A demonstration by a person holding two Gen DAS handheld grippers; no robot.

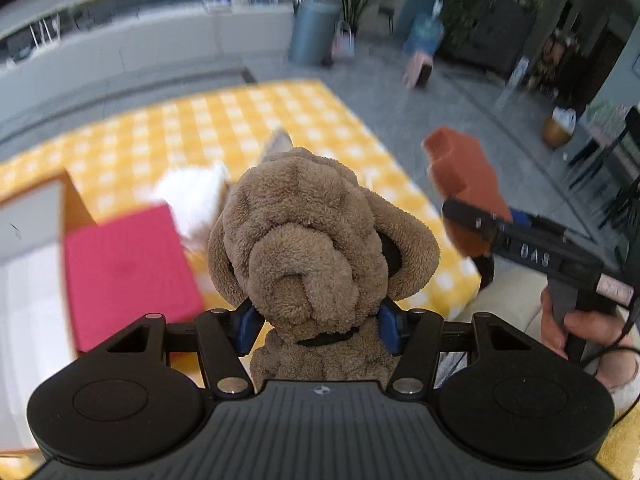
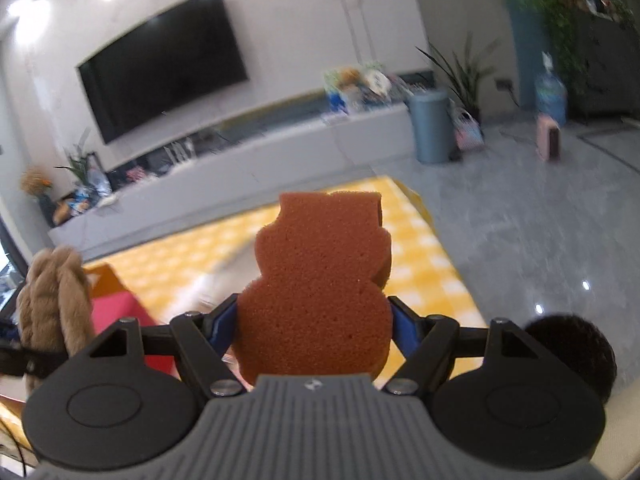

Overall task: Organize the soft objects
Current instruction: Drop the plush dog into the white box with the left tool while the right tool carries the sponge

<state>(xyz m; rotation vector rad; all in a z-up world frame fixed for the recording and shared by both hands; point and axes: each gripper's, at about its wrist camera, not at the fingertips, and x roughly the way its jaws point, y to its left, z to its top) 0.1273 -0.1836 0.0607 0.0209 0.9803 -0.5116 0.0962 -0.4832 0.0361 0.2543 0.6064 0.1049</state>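
**Both grippers lifted, each with a soft thing in its jaws**

In the left wrist view, an open box (image 1: 28, 216) sits at the far left on the yellow checked cloth (image 1: 192, 132) that covers the desk, with a red block (image 1: 128, 272) just beside it. A blurred white fluffy object (image 1: 192, 196) lies on the cloth behind the block. At the centre, the left gripper (image 1: 318, 330) has its jaws partly closed on a tan plush dog (image 1: 316, 236), the blue pads pressing its neck from both sides; the toy is held clear above the cloth, head upward.

Further right in the same view, the right gripper (image 1: 466, 220) is raised over the edge of the desk, carried by a hand (image 1: 576, 328), and clamps an orange sponge (image 1: 460, 168).

In the right wrist view, the jaws stand fairly wide and press the sponge's rounded lower part between the blue pads. The sponge stands upright, off the cloth.
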